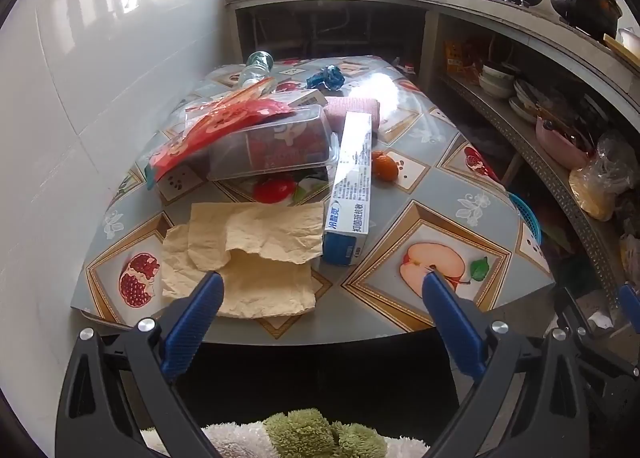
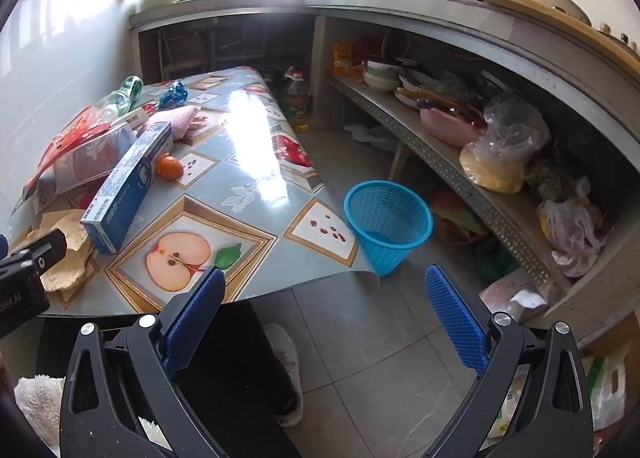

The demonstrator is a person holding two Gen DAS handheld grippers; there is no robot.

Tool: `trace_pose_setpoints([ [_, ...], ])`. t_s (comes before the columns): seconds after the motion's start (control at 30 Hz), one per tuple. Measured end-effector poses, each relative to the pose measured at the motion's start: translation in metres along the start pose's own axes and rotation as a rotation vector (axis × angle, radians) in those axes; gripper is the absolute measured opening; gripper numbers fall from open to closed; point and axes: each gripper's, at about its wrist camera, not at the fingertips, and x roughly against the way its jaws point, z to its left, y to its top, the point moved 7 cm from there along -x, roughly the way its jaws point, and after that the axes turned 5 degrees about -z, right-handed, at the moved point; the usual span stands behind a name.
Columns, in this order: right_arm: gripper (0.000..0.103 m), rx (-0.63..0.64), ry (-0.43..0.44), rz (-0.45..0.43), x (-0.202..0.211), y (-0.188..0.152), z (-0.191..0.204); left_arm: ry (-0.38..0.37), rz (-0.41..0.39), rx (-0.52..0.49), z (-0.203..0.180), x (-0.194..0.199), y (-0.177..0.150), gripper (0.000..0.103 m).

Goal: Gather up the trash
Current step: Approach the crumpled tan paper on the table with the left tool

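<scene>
Blue bin (image 2: 388,225) sits on the floor ahead of our right gripper (image 2: 324,290), and it looks empty. Paper (image 1: 248,254) and box (image 1: 350,185) wait on the tabletop (image 1: 420,193) before our left gripper (image 1: 322,292). Both jaws are wide, holding nothing.

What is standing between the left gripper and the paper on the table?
Nothing visible. The left gripper is open, and the crumpled paper lies bare at the table's near edge, just ahead of its fingertips. The toothpaste box lies beside the paper, not in the way.
</scene>
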Motion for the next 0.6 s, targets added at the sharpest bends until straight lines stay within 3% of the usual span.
trace_pose_setpoints([
  [0.6,0.096,-0.005,0.003,0.0,0.0027,-0.0007,-0.0015,0.012,0.006,0.013,0.0043,0.0008,-0.0029,0.097],
])
